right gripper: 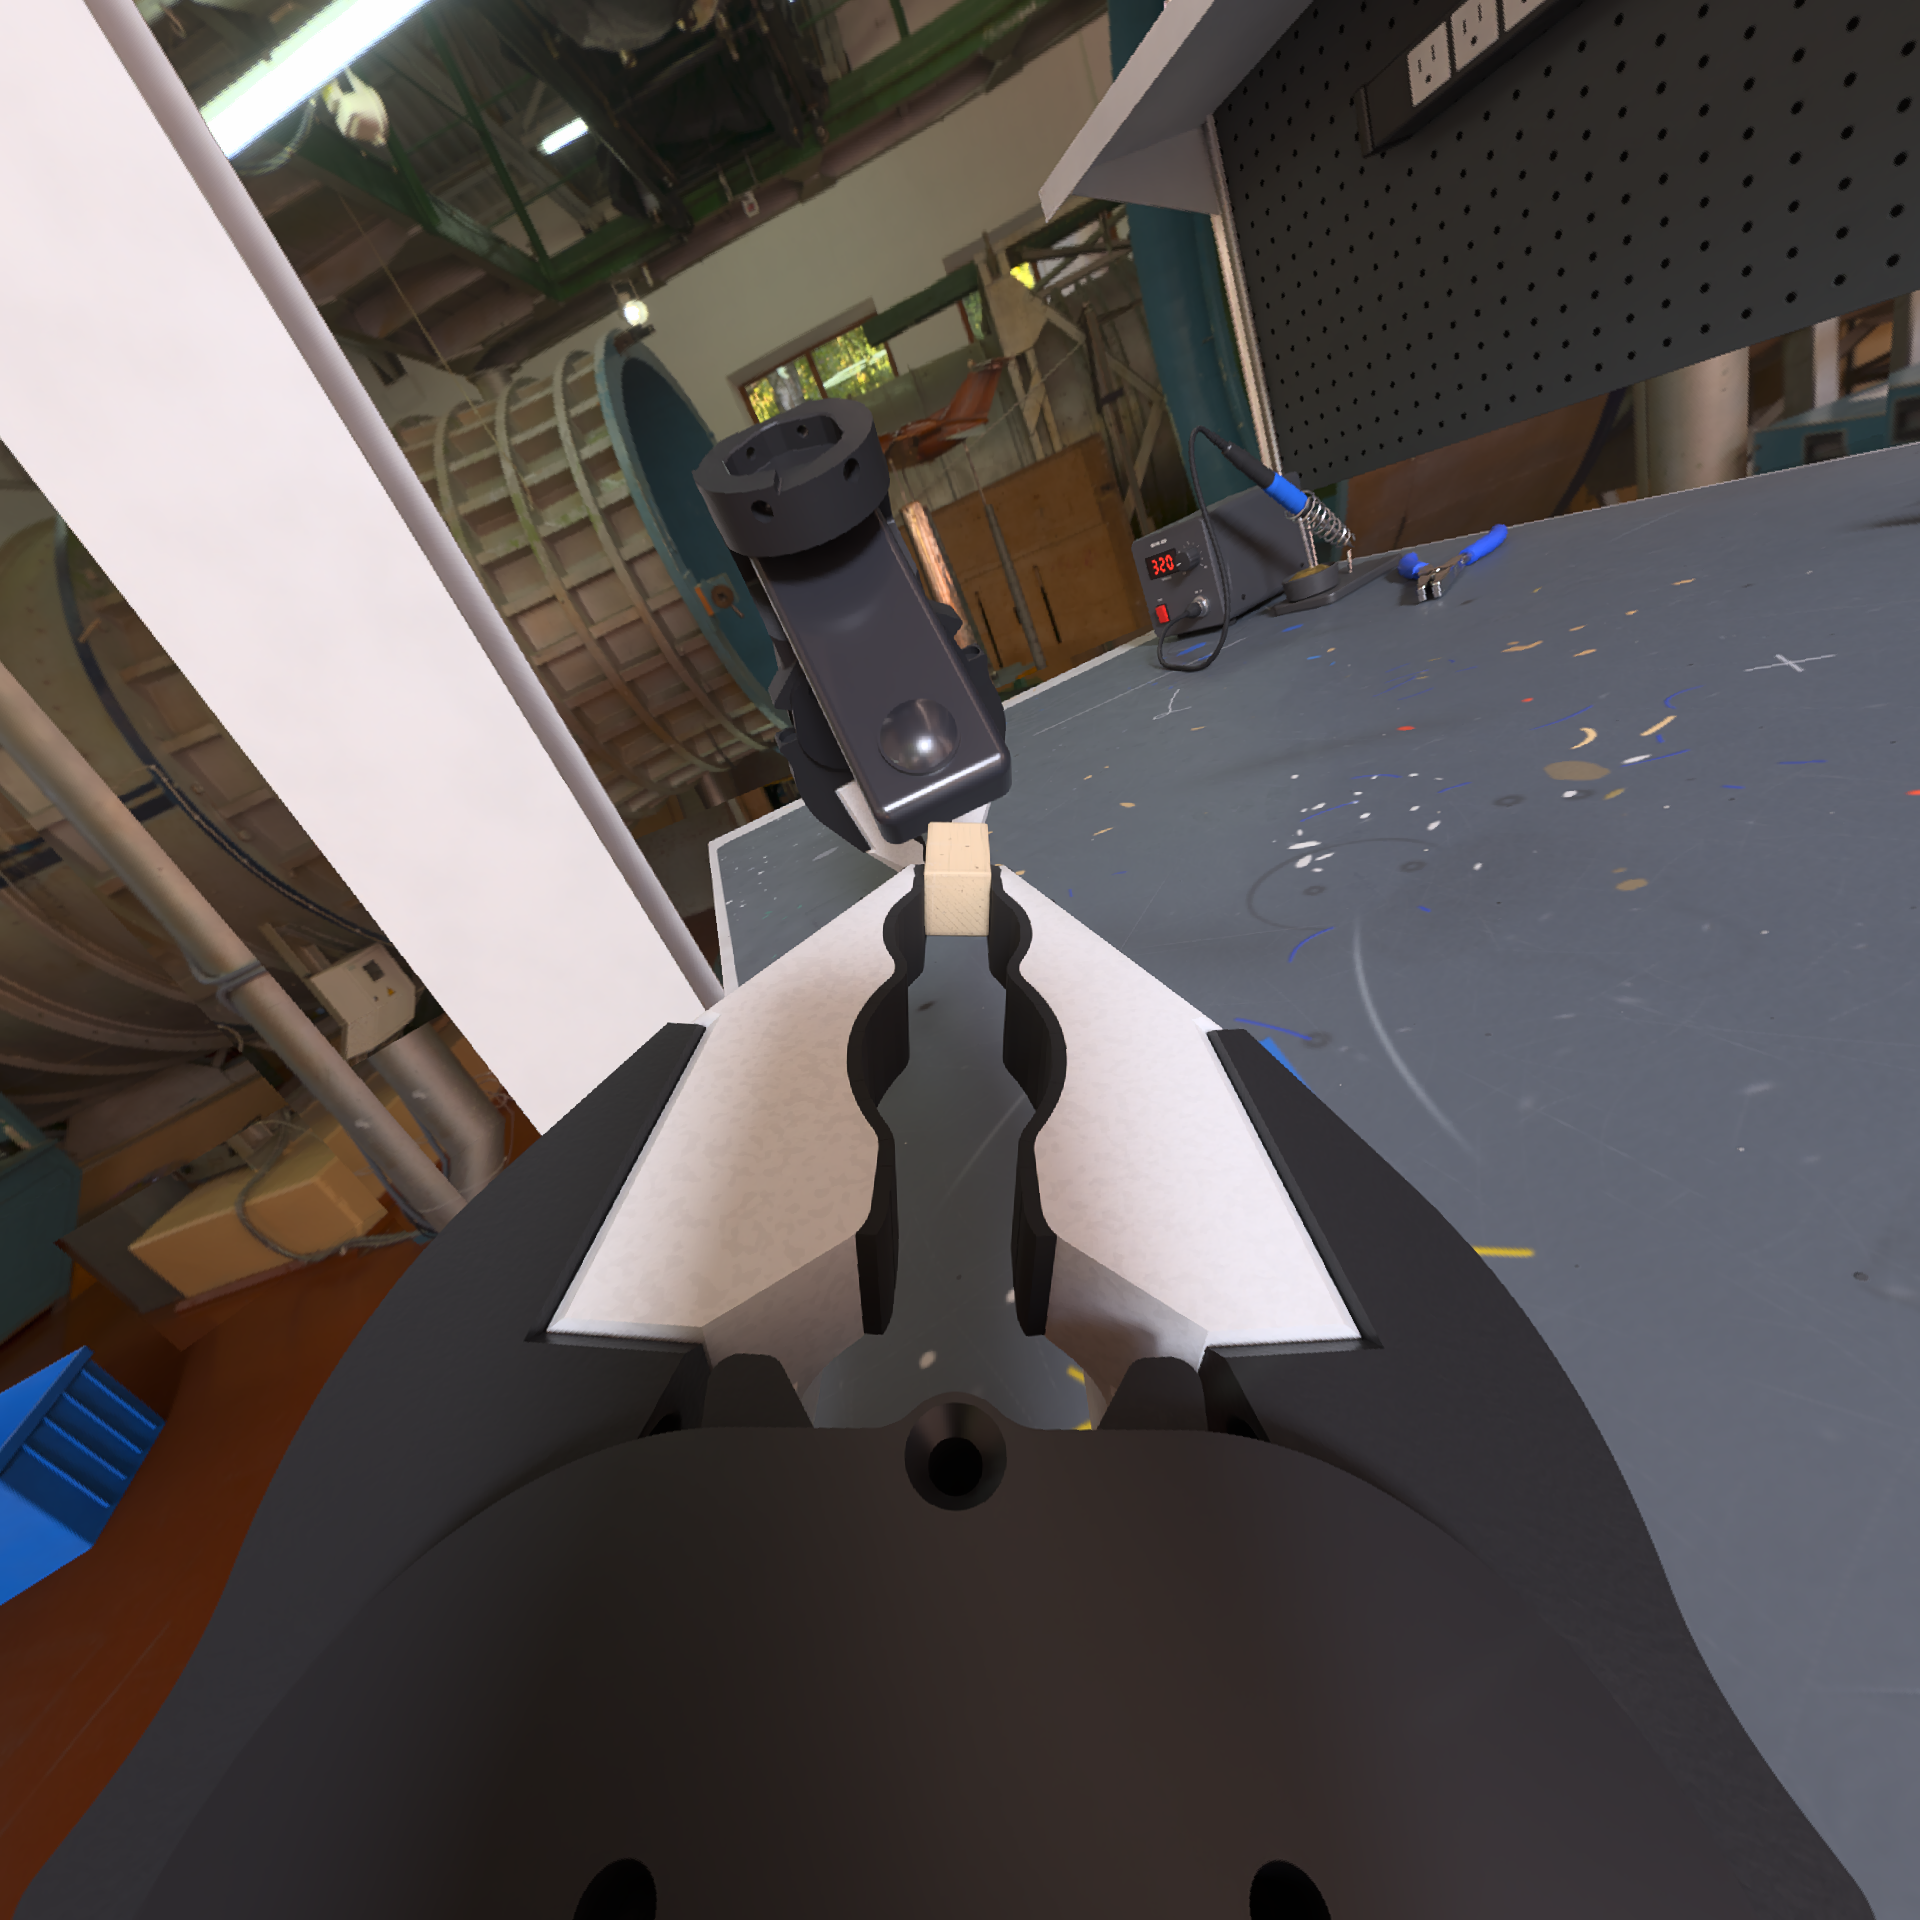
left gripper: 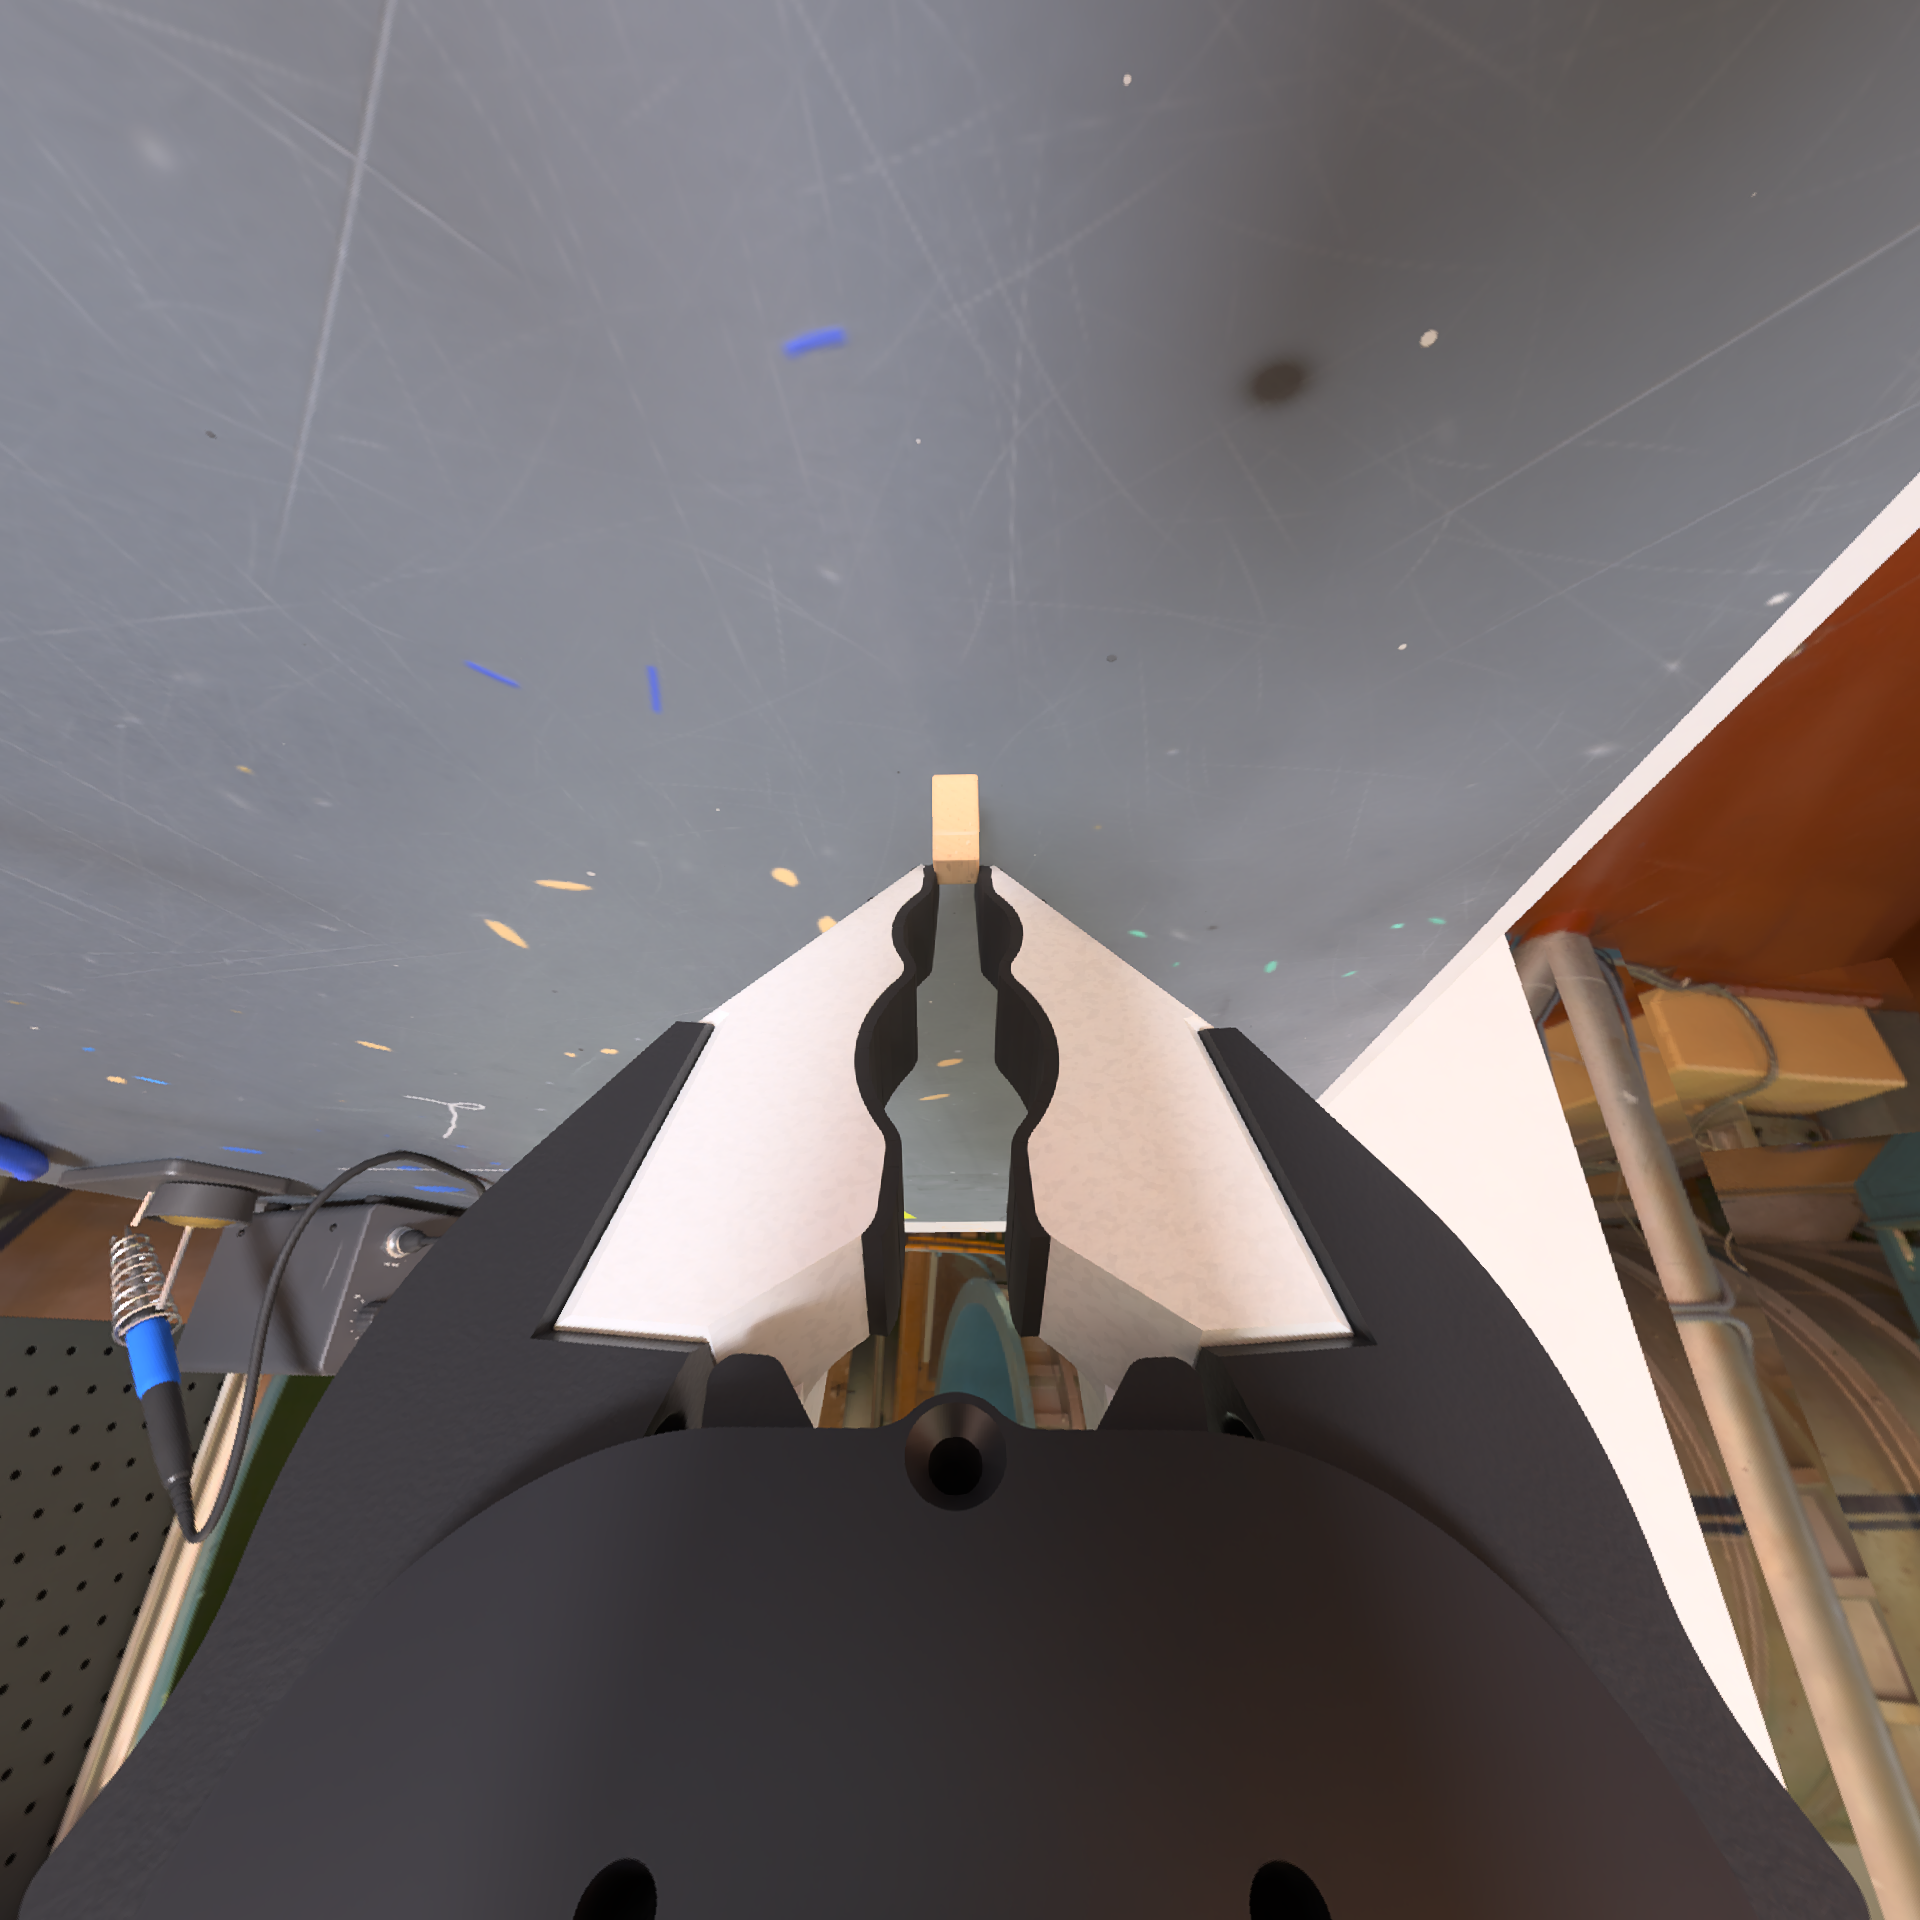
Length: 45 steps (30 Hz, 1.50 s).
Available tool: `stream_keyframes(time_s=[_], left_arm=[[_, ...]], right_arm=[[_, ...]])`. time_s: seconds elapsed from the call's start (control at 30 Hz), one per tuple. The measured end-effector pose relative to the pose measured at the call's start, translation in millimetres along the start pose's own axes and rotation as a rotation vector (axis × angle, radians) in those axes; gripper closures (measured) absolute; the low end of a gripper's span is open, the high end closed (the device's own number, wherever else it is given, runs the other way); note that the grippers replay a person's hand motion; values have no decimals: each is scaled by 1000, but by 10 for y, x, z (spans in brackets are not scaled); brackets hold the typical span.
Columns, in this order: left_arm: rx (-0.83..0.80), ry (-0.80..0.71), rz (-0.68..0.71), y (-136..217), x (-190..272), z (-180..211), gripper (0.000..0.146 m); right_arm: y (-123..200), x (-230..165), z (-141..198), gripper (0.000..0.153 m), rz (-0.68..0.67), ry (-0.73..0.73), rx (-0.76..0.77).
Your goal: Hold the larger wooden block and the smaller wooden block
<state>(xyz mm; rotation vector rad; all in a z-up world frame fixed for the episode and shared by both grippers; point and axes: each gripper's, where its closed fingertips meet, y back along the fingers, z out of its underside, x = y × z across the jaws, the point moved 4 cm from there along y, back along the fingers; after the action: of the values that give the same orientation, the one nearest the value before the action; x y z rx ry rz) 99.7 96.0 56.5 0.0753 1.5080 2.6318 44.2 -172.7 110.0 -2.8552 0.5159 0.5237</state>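
In the left wrist view, my left gripper [left gripper: 956,878] is shut on the smaller wooden block [left gripper: 955,826]. The pale, narrow block sticks out past the fingertips, above the grey table [left gripper: 727,468]. In the right wrist view, my right gripper [right gripper: 956,906] is shut on the larger wooden block [right gripper: 956,891], a pale cube held at the tips above the table [right gripper: 1558,987]. The left gripper's dark body [right gripper: 873,644] hangs just behind that block, pointing down at it. Its fingertips and the smaller block are hidden there.
A soldering station [right gripper: 1195,577] with its iron in a stand [right gripper: 1309,509] sits at the table's far edge; it also shows in the left wrist view [left gripper: 312,1278]. Blue-handled pliers [right gripper: 1455,556] lie nearby. A pegboard [right gripper: 1558,208] rises behind. A white post [right gripper: 312,540] and a blue bin [right gripper: 62,1455] are left.
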Motion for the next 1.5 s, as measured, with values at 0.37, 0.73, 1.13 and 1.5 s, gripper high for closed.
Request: stream_keyframes(time_s=[0.37, 0.73, 1.13, 1.5], left_arm=[[-26, 16, -11, -38, -7, 14, 139], [-38, -4, -16, -23, -32, -14, 139], [-91, -30, 7, -17, -48, -46, 139], [-165, -29, 34, -55, -26, -11, 139]], right_arm=[[3, -3, -2, 142, 0, 0, 4], [3, -6, 1, 142, -1, 1, 1], [4, -10, 2, 142, -6, -2, -1], [7, -13, 1, 142, -10, -2, 2]])
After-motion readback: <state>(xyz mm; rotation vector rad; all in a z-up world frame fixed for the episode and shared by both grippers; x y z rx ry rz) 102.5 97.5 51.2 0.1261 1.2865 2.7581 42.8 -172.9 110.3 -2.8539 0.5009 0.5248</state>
